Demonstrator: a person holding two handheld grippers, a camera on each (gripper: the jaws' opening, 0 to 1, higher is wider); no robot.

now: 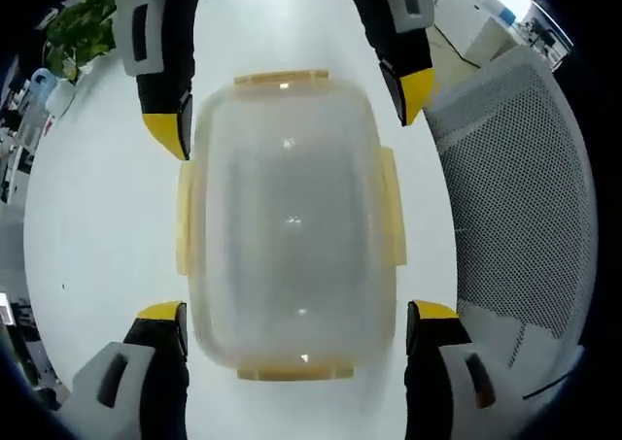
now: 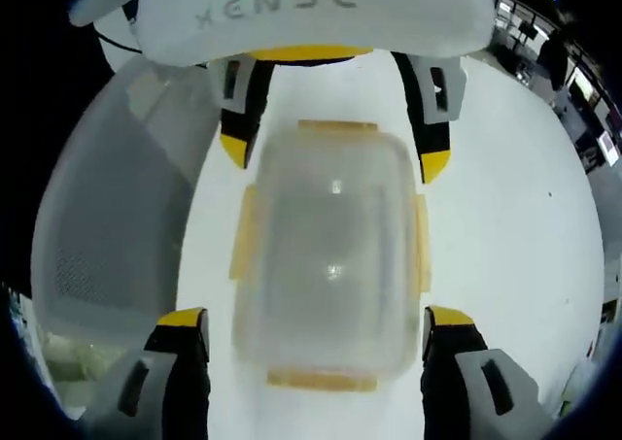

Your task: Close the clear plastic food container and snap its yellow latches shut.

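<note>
A clear plastic food container [image 1: 292, 217] sits on the white table [image 1: 97, 226] with its lid on. Yellow latches line all four edges; the side latches [image 1: 392, 207] jut outward. My left gripper [image 1: 296, 314] is open, its yellow-tipped jaws straddling the container's near end. The right gripper [image 1: 293, 112] reaches in from the opposite side, open across the far end. In the right gripper view the same container [image 2: 330, 255] lies between the right gripper [image 2: 314, 319] below and the left gripper [image 2: 335, 156] above. I cannot tell whether the latches are snapped.
A white mesh chair back [image 1: 525, 187] stands close to the table's edge, also seen as the mesh chair [image 2: 107, 217] in the right gripper view. A green plant [image 1: 83, 22] and small items sit at the table's far corner. Office furniture lies beyond.
</note>
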